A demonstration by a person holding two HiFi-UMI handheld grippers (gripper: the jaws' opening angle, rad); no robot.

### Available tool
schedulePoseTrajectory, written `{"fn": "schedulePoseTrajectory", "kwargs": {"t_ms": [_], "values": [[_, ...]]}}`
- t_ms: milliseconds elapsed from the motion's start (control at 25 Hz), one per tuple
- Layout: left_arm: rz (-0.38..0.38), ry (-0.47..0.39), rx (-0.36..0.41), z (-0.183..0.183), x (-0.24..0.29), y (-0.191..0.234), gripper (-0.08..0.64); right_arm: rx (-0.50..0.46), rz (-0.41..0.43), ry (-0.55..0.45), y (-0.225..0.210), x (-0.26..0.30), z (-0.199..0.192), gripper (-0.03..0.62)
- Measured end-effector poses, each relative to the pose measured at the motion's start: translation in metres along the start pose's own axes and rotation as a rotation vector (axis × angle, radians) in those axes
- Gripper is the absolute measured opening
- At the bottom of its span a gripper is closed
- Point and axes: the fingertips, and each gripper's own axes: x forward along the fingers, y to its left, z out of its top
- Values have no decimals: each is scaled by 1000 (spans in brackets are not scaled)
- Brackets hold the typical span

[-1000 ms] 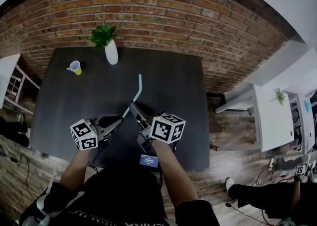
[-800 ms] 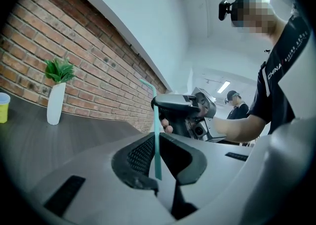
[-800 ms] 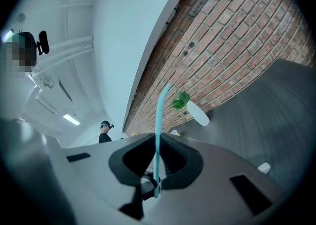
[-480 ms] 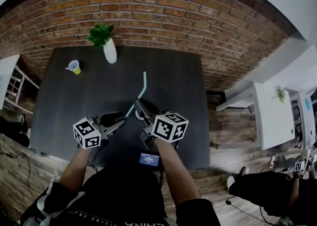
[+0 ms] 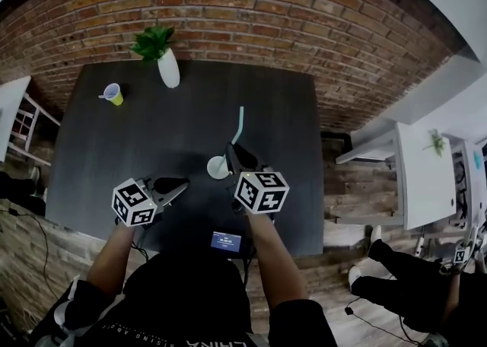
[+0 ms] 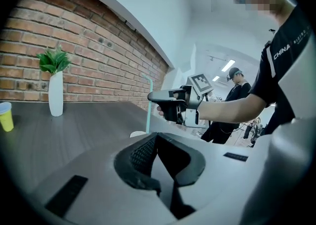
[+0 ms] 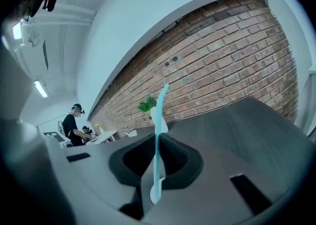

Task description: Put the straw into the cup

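Teal plastic straw (image 7: 156, 162), likely light, bendy and crushable, sits pinched low on its length in the right gripper (image 5: 231, 149), a sound hold; the left gripper (image 6: 157, 137) just closed on nothing.

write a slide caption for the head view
Right gripper grips a teal straw just beside a white cup on the dark table.

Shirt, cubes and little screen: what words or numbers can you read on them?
"CHINA": on the sleeve of the black shirt; the smaller print beside it is too blurred.
Screen: too small to read.
Left cube and right cube: only black-and-white squares, no words.
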Motion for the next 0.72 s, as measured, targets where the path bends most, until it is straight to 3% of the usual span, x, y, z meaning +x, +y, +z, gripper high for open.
{"fn": "schedulePoseTrajectory", "kwargs": {"t_ms": [240, 720], "values": [[8, 33, -35, -20, 3, -4, 5, 20, -34, 43, -28, 12, -43, 32], [42, 49, -78, -35, 9, 5, 5, -110, -4, 133, -30, 29, -84, 32]]}}
